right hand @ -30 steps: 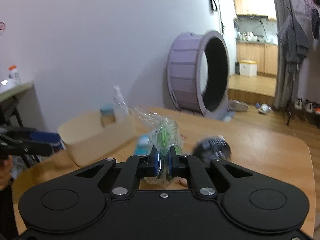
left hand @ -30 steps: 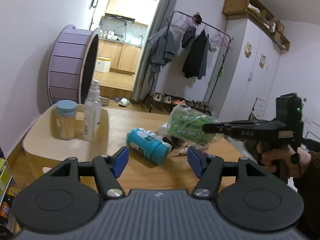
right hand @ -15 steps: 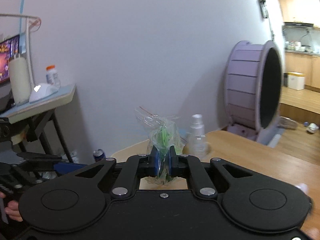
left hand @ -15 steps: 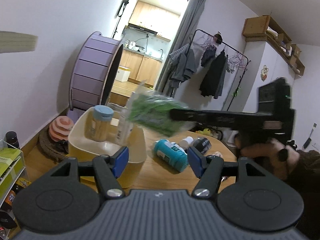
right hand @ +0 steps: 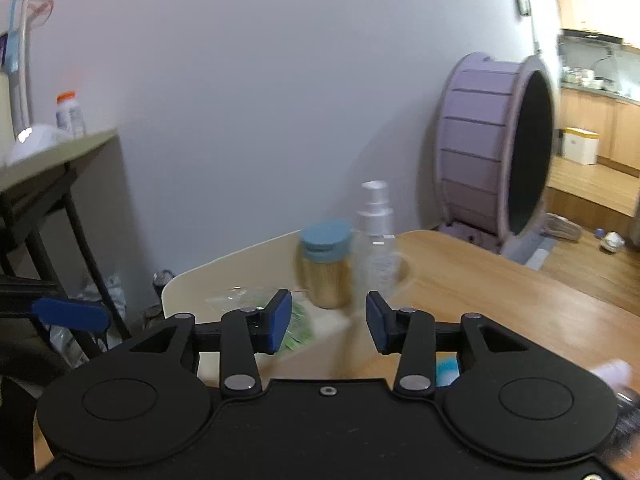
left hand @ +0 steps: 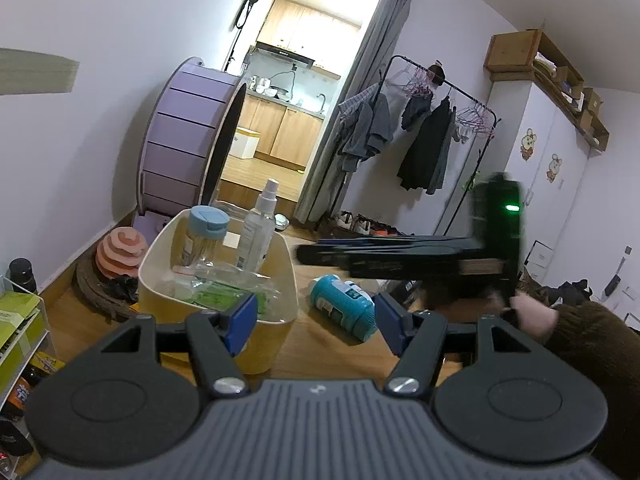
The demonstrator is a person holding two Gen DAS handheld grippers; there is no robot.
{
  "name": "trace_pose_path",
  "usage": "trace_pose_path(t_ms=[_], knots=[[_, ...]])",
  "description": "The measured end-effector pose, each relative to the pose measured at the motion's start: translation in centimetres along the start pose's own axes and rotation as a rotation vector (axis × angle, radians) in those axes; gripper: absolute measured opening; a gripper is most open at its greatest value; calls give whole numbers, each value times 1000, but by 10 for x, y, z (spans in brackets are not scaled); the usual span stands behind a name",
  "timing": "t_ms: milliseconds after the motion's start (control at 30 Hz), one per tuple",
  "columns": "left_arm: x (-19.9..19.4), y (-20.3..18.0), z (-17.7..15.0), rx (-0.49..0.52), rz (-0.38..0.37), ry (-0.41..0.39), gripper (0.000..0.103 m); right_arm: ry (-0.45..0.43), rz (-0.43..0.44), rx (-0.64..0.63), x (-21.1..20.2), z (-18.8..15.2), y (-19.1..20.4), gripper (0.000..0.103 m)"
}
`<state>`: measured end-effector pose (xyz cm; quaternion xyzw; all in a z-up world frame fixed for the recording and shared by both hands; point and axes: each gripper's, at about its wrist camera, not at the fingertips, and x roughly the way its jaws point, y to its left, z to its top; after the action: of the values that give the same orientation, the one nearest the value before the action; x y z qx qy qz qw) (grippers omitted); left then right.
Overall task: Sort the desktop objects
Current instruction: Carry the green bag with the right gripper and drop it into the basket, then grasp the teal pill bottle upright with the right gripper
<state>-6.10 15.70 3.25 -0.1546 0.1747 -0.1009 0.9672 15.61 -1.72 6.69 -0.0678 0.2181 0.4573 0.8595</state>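
we have both the right gripper (right hand: 327,322) and left gripper (left hand: 312,320) wide open, empty — gum bag (left hand: 224,294) lies in bin (left hand: 288,276). next: teal bottle (left hand: 344,306), just ahead of our left gripper.

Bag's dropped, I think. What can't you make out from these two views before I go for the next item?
- Teal bottle: right wrist view shows only a sliver behind the gripper body.
- Bag in the bin: partly behind the left gripper; label unreadable.
- Right gripper: motion-blurred in the left view.
- Table's right side: hidden.

Cream bin (left hand: 276,344), teal canister (left hand: 344,306), purple wheel (left hand: 180,140)
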Motion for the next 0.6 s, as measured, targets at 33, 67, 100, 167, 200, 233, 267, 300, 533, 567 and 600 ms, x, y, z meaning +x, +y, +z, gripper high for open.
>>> trace_pose_path(t_ms=[33, 67, 100, 167, 200, 233, 267, 300, 533, 567, 600], knots=[[1, -1, -1, 4, -3, 4, 64, -10, -17, 12, -13, -3, -4, 43], [2, -2, -1, 10, -6, 8, 64, -17, -32, 24, -24, -6, -9, 44], [4, -4, -2, 15, -10, 11, 64, -21, -47, 34, -34, -10, -13, 45], [6, -8, -4, 23, -18, 18, 64, -25, -82, 49, -55, -19, -19, 48], [8, -10, -5, 25, -23, 21, 64, -23, -97, 55, -63, -24, -21, 51], [9, -12, -5, 26, -27, 23, 64, -20, -110, 62, -69, -30, -22, 54], [11, -14, -6, 29, -33, 28, 64, -15, -122, 69, -73, -35, -23, 56], [13, -16, -6, 33, -38, 33, 64, -7, -133, 73, -75, -41, -22, 58], [25, -29, -13, 72, -52, 71, 64, 57, -176, 103, -54, -69, -23, 61], [26, -30, -13, 75, -50, 78, 64, 63, -182, 102, -50, -71, -24, 61], [27, -29, -14, 77, -47, 84, 64, 66, -186, 101, -47, -73, -25, 63]])
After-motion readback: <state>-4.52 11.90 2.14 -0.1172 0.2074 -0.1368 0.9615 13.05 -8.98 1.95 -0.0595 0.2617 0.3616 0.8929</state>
